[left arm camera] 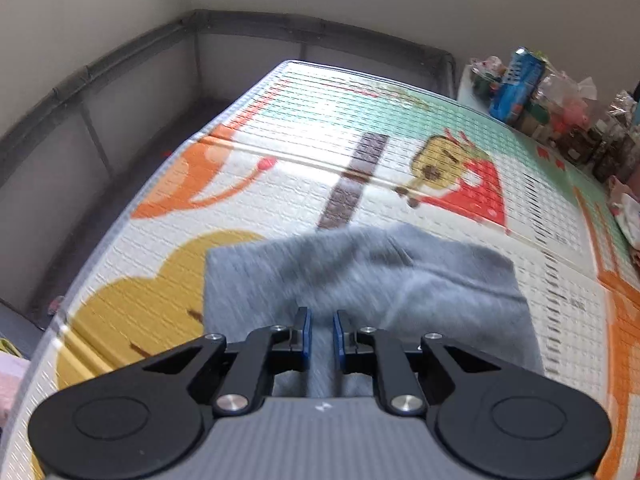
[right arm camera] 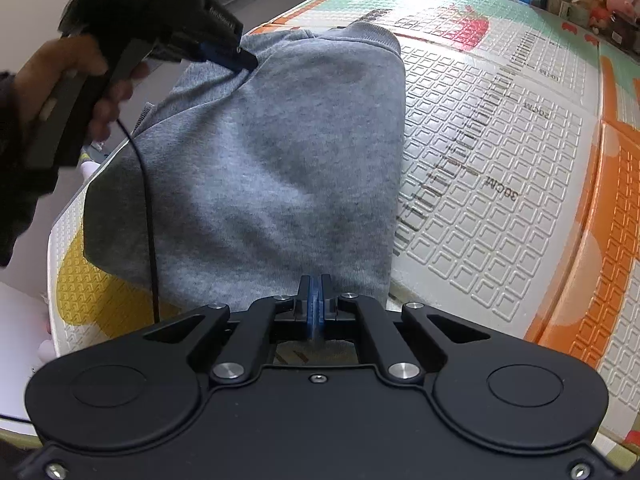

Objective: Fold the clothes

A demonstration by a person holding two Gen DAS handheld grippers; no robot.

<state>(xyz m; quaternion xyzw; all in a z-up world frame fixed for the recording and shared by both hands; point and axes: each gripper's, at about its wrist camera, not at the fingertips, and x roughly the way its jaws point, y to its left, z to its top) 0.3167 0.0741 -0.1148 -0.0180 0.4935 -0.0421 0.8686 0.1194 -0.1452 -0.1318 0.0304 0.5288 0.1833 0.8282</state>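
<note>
Grey sweatshirt (right arm camera: 280, 160) edges pinched by both tools: left tool (right arm camera: 244, 60), right tool (right arm camera: 315, 300) (bare mat (right arm camera: 500, 200) rightward).

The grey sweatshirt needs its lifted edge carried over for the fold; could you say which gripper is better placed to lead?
Probably the right gripper: it is shut on the grey sweatshirt, while the left gripper shows a gap.

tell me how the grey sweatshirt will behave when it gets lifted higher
Likely floppy: the grey sweatshirt already sags between the left gripper and right gripper. Probably hefty for cloth, being thick knit. Unlikely to slip, pinched in shut jaws.
</note>
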